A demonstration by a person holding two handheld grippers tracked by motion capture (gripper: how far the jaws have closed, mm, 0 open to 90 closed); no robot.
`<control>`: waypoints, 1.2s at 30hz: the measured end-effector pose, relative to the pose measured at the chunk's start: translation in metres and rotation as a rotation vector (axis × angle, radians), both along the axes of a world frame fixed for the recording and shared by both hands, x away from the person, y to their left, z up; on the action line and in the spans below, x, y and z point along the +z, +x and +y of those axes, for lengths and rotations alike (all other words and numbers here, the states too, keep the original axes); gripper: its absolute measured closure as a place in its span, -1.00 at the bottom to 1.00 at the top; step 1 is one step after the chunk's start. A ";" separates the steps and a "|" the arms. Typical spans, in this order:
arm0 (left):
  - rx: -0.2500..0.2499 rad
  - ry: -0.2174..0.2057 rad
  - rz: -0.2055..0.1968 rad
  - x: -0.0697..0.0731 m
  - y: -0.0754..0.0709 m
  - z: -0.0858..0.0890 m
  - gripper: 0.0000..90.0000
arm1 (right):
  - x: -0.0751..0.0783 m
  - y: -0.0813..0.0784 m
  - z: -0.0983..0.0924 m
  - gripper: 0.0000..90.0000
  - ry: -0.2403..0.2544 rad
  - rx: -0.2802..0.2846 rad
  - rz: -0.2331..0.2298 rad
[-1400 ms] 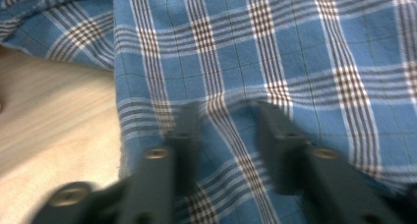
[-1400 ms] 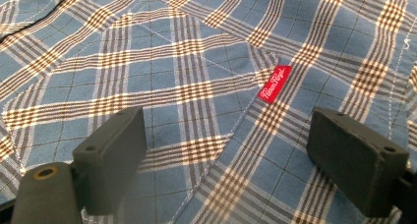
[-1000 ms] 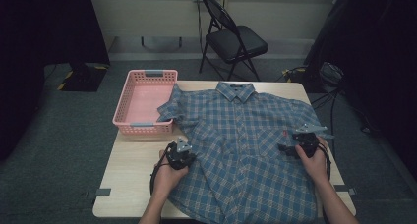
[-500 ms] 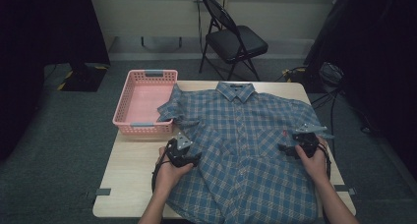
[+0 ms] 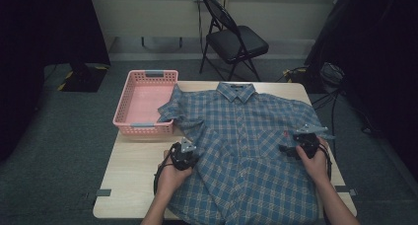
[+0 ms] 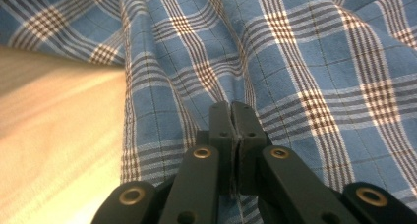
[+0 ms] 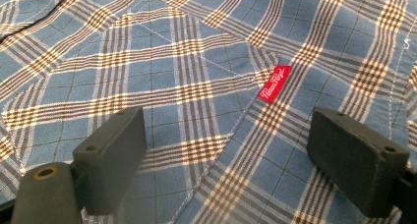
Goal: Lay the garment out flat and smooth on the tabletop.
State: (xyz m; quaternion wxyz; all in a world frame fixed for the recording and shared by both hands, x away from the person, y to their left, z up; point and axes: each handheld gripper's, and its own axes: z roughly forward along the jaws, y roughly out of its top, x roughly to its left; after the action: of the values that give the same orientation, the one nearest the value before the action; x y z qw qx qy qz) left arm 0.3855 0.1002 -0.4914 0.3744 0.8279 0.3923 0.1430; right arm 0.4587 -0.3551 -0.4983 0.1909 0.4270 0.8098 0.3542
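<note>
The shirt lies flat on the table; the left gripper has just pressed together, probably pinching its edge. Lift slowly, with the right gripper spread above the pocket

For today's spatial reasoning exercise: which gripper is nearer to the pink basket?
Left. The left gripper sits at the shirt's edge just below the pink basket; the right gripper is across the shirt, far from it.

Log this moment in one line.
left gripper: just closed, jaws shut at shirt edge | right gripper: open over shirt pocket | basket: beside shirt
</note>
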 end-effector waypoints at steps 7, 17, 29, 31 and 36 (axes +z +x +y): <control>-0.004 -0.005 0.000 0.002 -0.013 0.009 0.96 | 0.000 0.000 0.000 -0.69 0.000 0.000 0.000; 0.093 -0.016 -0.081 0.018 0.010 -0.001 -0.09 | 0.000 0.000 0.000 -0.69 0.000 -0.001 0.000; 0.051 0.043 -0.027 0.002 0.014 -0.006 0.59 | 0.000 0.000 0.000 -0.69 0.000 -0.001 0.000; 0.046 0.034 -0.022 0.002 0.013 -0.005 0.71 | 0.000 0.000 0.000 -0.69 0.000 -0.001 0.000; 0.040 0.024 -0.008 0.002 0.007 -0.003 0.89 | 0.000 0.000 0.000 -0.69 0.000 -0.001 0.000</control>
State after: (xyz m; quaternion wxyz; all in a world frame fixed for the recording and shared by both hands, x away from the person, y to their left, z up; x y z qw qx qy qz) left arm 0.3927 0.0973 -0.4890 0.3630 0.8238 0.4055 0.1585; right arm 0.4586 -0.3550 -0.4983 0.1909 0.4273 0.8097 0.3540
